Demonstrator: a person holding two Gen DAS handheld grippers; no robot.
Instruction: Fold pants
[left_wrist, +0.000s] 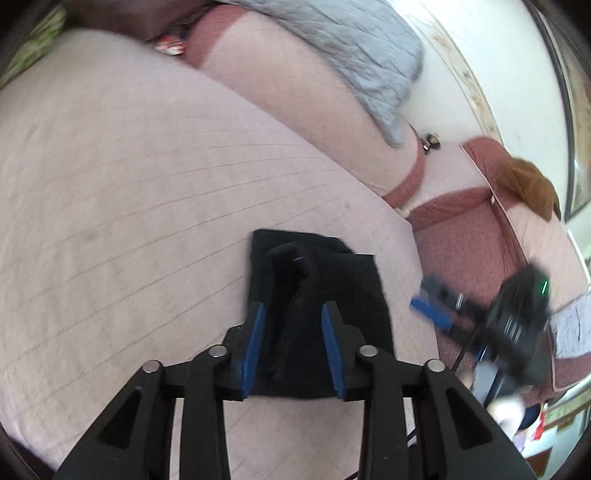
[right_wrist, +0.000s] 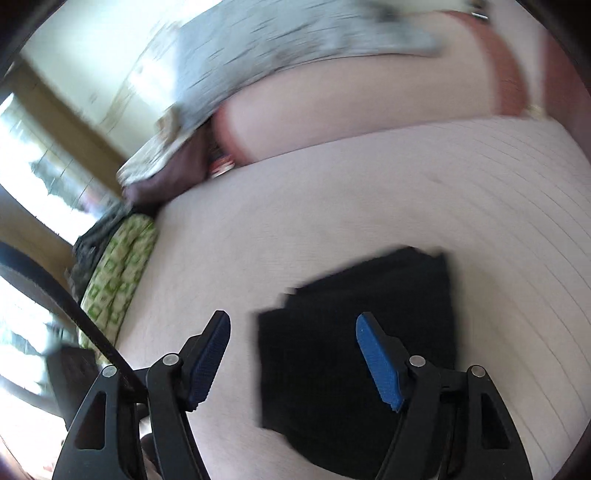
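Black pants (left_wrist: 317, 295) lie folded compact on the bed (left_wrist: 129, 184); left gripper (left_wrist: 293, 321) gapes at six o'clock, right gripper (right_wrist: 293, 332) wide, empty, apparently finished.

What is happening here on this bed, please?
A person with a handheld gripper in each hand is folding black pants on a pale quilted bed cover. The pants already lie as a small folded bundle. The left gripper is over them with its fingers apart and holds nothing that I can see. The right gripper is wide open above the bundle, also empty. Both views are blurred by motion, so I cannot tell whether either gripper touches the cloth.
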